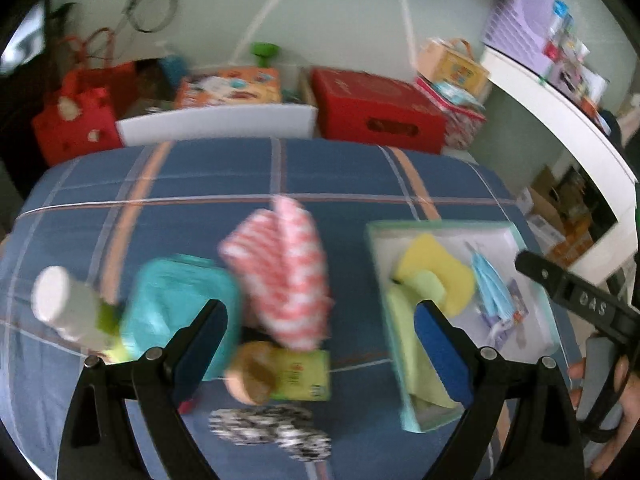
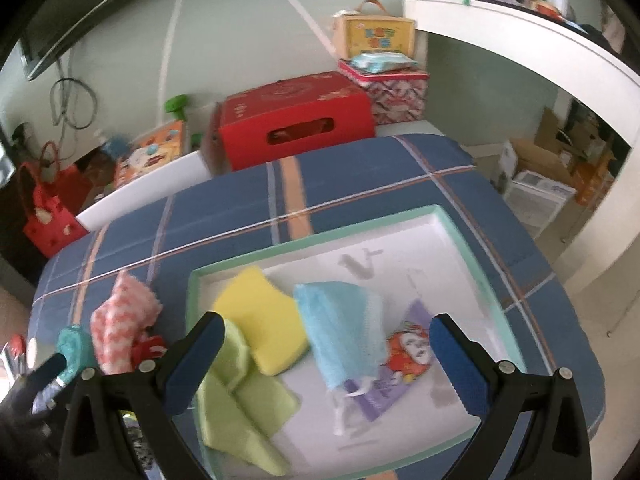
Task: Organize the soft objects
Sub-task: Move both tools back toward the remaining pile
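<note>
A shallow white tray with a mint rim (image 2: 460,232) lies on the blue plaid bed cover. In it are a yellow sponge (image 2: 264,328), a light blue mesh pouch (image 2: 344,328), green cloths (image 2: 244,412) and a purple printed packet (image 2: 404,364). My right gripper (image 2: 326,356) is open and empty above the tray. My left gripper (image 1: 320,344) is open and empty above a red-and-white checked cloth (image 1: 288,268), a teal pouch (image 1: 176,300), a yellow-green packet (image 1: 300,376) and a black-and-white fuzzy item (image 1: 272,428). The tray (image 1: 440,226) lies to its right.
A white-capped bottle (image 1: 64,304) lies left of the teal pouch. Behind the bed stand a red box (image 1: 376,108), a red bag (image 1: 76,124) and toy boxes. A white desk (image 2: 540,36) curves along the right. The right gripper's body (image 1: 580,300) shows at the left view's edge.
</note>
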Tool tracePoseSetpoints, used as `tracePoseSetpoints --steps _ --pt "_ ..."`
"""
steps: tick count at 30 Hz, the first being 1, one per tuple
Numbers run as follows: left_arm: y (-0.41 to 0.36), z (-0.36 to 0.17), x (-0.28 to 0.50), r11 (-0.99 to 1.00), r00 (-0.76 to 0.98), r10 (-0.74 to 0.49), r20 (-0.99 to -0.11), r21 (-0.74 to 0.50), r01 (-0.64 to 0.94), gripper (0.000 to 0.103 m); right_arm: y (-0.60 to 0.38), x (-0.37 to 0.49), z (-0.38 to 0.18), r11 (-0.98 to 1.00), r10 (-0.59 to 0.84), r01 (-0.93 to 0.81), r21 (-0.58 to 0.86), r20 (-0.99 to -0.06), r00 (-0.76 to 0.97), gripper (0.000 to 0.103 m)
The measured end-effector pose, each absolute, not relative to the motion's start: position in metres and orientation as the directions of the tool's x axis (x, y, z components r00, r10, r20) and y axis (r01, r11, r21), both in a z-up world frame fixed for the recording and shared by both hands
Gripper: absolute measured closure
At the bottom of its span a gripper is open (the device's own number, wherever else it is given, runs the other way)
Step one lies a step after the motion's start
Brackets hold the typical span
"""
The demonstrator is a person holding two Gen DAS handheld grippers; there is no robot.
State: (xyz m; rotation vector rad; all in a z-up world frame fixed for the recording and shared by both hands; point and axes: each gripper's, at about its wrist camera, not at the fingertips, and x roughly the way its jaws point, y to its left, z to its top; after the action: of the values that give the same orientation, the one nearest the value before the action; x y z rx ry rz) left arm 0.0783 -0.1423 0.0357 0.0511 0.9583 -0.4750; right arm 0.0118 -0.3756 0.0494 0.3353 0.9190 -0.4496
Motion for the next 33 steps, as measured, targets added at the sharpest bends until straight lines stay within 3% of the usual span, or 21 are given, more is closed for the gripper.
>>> tracePoseSetpoints --steps 11,20,33 --pt "-0.034 0.042 0.094 0.962 0.561 -0.274 -0.781 -0.214 0.172 0.008 -0.29 0.045 0.048 0.954 -0.021 0.254 0.16 -0.808 0.589 0.0" --pt "0.019 0.016 0.094 0.97 0.515 -0.225 -0.827 -0.238 0.042 0.008 -0.238 0.053 0.036 0.981 0.073 0.104 0.161 -0.817 0.572 0.0" --pt "0.012 -0.045 0.093 0.962 0.331 -0.273 -0.903 -0.267 0.063 0.009 -0.198 0.06 -0.005 0.981 0.177 -0.016 0.192 -0.869 0.462 0.0"
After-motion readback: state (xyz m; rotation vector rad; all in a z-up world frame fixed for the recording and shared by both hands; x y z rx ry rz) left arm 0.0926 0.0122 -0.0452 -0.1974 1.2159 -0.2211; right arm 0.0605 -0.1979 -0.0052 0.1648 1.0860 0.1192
